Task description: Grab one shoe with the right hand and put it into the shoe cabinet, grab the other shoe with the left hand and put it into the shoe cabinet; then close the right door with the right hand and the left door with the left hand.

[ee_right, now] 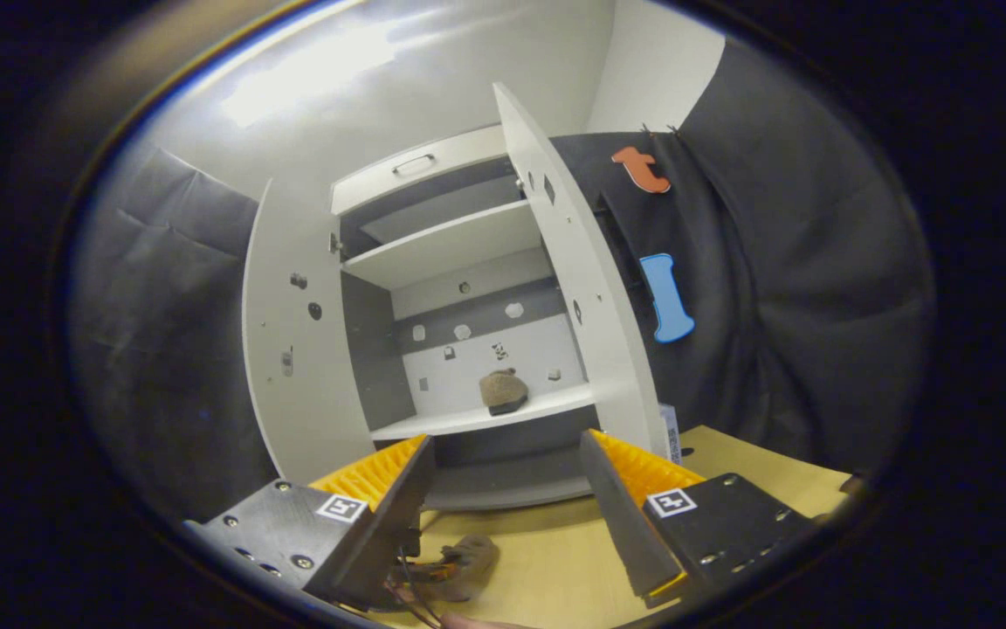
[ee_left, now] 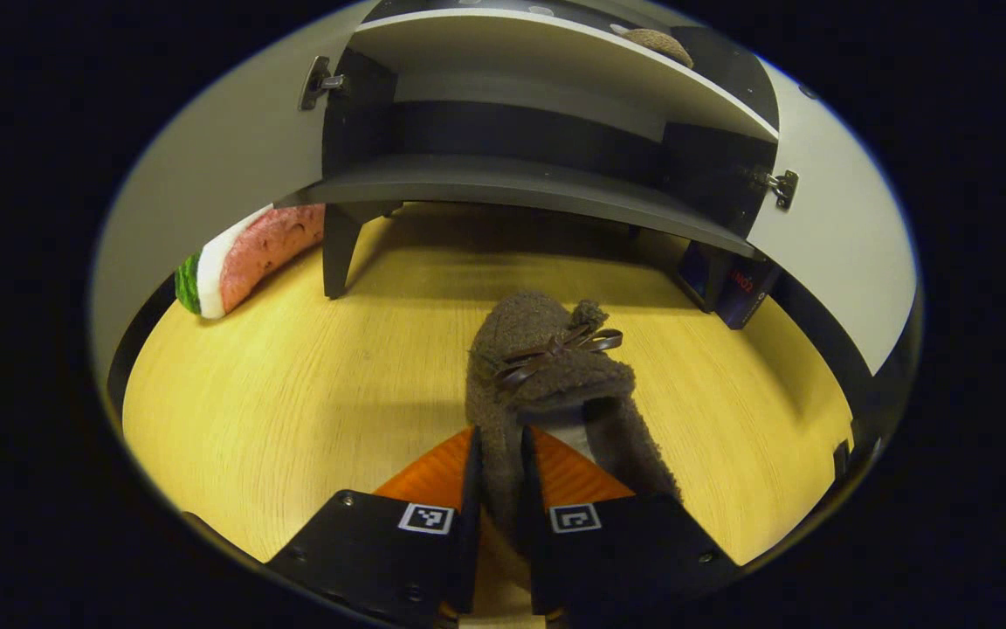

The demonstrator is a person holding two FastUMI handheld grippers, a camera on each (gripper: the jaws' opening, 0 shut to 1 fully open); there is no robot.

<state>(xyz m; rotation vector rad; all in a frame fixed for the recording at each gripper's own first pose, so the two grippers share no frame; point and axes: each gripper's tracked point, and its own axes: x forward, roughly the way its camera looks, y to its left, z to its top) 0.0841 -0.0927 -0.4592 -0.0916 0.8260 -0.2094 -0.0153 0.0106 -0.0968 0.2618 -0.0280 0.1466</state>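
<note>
In the left gripper view, the left tongs [ee_left: 499, 515] are drawn narrow and pinch the side wall of a brown fuzzy slipper [ee_left: 547, 384], both fingers pressing on the fleecy rim at its opening. The slipper has a small dark ribbon bow [ee_left: 555, 349] on its upper, and its toe points toward the shoe cabinet [ee_left: 520, 188]. It sits low over the wooden tabletop [ee_left: 293, 393], in front of the cabinet's bottom shelf; whether its sole touches the wood cannot be told. The cabinet stands on dark legs at the far edge of the tabletop, with both doors swung open: the left door [ee_left: 223, 166] and the right door [ee_left: 844, 236], each hung on a metal hinge. A watermelon-slice cushion [ee_left: 241, 262] lies on the tabletop at the far left, beside the cabinet's left leg and partly behind the left door. A dark box [ee_left: 730, 288] stands under the cabinet near its right leg. On the upper shelf, at its right end, part of a second brown slipper [ee_left: 660, 44] shows.

In the right gripper view, the right tongs [ee_right: 503, 489] stand wide apart and hold nothing, raised in front of the open cabinet. The second slipper rests on a white shelf [ee_right: 468, 421] inside, toward its right end.
</note>
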